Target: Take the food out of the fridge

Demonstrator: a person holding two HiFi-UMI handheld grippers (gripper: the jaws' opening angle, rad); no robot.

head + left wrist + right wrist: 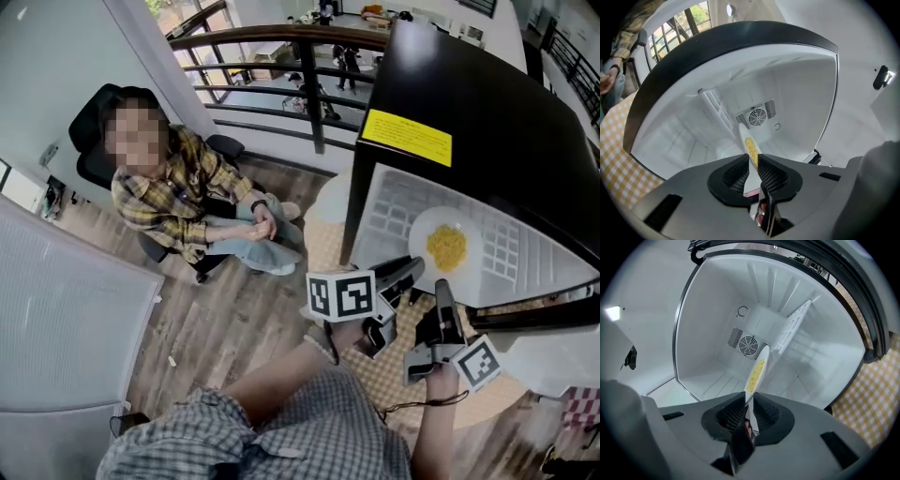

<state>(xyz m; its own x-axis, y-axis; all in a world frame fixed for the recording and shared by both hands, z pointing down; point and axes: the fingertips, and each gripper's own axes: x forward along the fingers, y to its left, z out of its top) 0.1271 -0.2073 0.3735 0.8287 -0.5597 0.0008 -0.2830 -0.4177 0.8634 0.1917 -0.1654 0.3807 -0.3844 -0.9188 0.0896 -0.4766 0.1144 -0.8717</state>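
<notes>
Plate of yellow food (447, 247) sits inside the open fridge (487, 122), its 6 o'clock rim pinched by left gripper (753, 168) and right gripper (746, 411). A level, even, straight draw-out looks safest.

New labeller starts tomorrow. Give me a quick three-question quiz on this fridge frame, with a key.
1. True or false: the fridge stands open.
2. What clamps the rim of the plate? A: one gripper. B: both grippers. C: neither.
3. Fill in: the food on the plate is ____ in colour.
Key: 1 true. 2 B, the left gripper and the right gripper each pinch the rim. 3 yellow.
</notes>
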